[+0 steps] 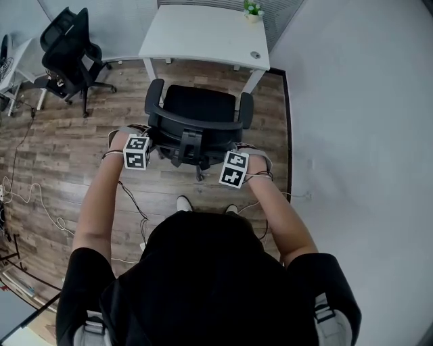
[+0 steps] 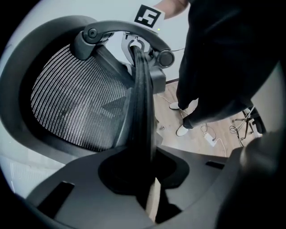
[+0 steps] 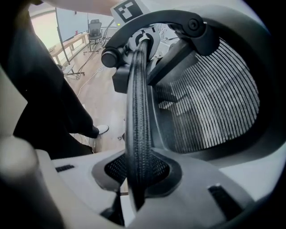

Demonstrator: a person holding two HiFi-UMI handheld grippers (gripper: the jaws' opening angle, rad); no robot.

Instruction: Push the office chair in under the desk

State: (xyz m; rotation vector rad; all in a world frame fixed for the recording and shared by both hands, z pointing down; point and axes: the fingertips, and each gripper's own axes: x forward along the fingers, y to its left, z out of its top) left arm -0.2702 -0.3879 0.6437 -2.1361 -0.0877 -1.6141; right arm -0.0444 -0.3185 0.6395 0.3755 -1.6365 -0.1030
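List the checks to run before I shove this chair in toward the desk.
1. Left claw clamped on the backrest rim: ok.
2. Right claw clamped on the opposite rim: ok.
3. Office chair seat faces the desk: ok.
4. Chair lined up between the desk legs: ok, a snug fit.
5. Armrests pass under the desktop: cannot tell.
6. Castors free of the floor cables: cannot tell, castors hidden.

office chair [image 1: 197, 108] before desk [image 1: 196, 34] | plant [image 1: 253, 9] on desk | 2nd chair [image 1: 67, 42] far left
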